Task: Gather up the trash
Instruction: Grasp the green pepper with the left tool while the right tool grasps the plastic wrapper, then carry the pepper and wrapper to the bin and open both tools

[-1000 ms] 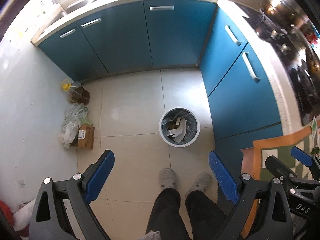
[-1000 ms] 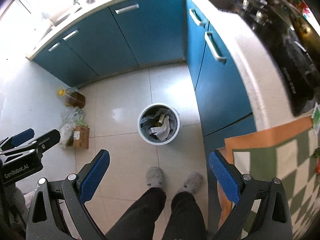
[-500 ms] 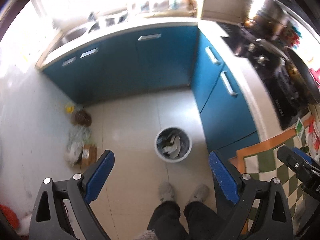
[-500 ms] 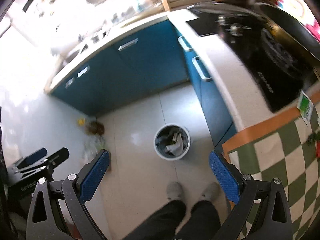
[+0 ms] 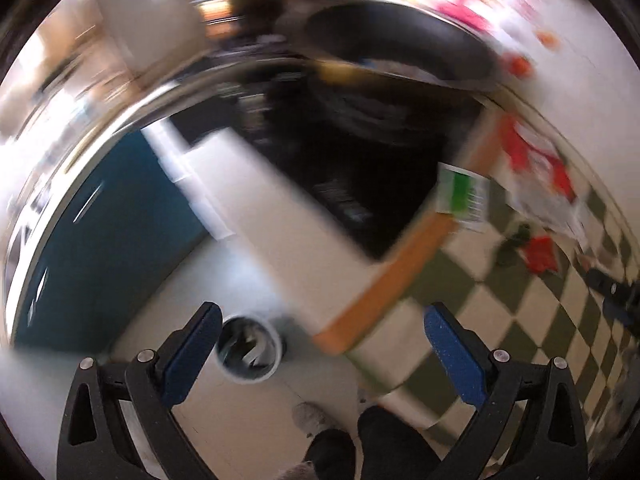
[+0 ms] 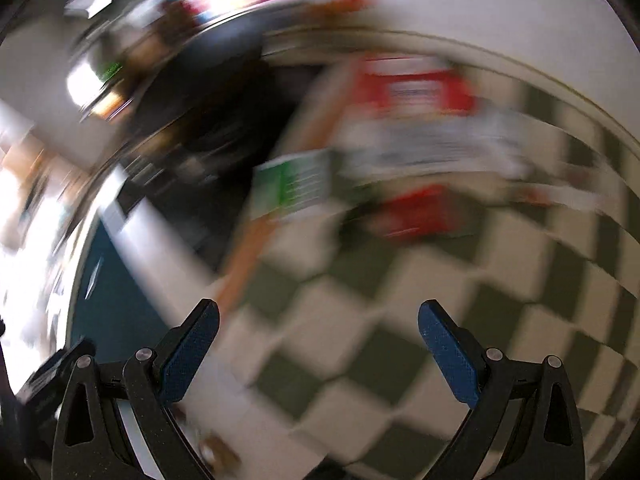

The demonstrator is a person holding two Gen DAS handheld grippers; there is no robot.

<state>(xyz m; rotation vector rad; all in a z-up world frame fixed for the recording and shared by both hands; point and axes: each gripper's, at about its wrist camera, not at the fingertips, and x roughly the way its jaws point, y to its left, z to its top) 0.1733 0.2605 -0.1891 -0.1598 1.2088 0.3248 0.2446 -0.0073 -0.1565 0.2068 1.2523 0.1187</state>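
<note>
Both views are blurred by motion. My left gripper is open and empty, high above the floor. A grey trash bin with paper in it stands on the floor below, by my left finger. On the green checkered tablecloth lie a green and white card, a red and white wrapper and a small red wrapper. My right gripper is open and empty above the tablecloth, with the green card and red wrappers ahead of it.
A black stove top with a large dark pan sits on the white counter. Blue cabinets stand to the left. The person's legs and slippers are below. The other gripper's tip shows at the right edge.
Both grippers have swung up and to the right, from the floor and bin toward the counter and checkered tablecloth. Both stay open.
</note>
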